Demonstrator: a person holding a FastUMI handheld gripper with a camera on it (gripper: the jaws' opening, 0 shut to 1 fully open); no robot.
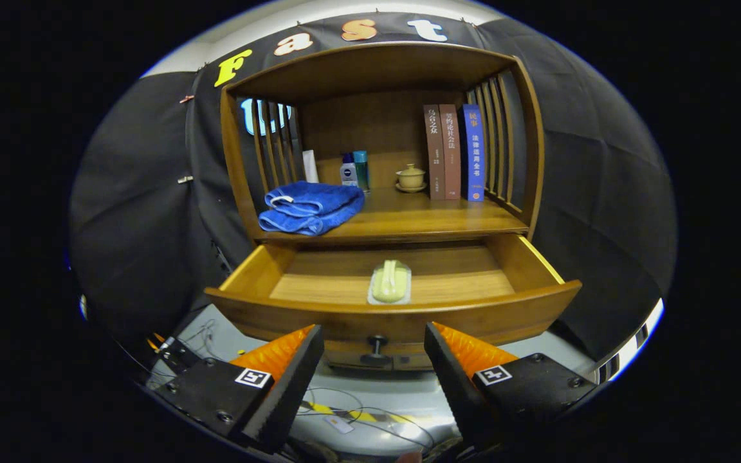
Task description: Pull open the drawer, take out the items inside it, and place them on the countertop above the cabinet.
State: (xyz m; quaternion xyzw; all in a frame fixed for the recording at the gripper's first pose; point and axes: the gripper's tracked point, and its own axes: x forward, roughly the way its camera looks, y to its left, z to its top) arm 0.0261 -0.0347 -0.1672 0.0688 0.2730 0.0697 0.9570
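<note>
Drawer (319,286) pulled open, one pale green brush (390,283) inside, long axis front-to-back, three books (454,153) upright on surface (435,215), tongs (374,350) spread, empty.

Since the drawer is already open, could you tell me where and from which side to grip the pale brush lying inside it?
Grip the brush by its raised handle ridge, coming from above. It lies flat on the drawer floor, running front to back, so the open hand-held gripper can probably close across its sides.
</note>
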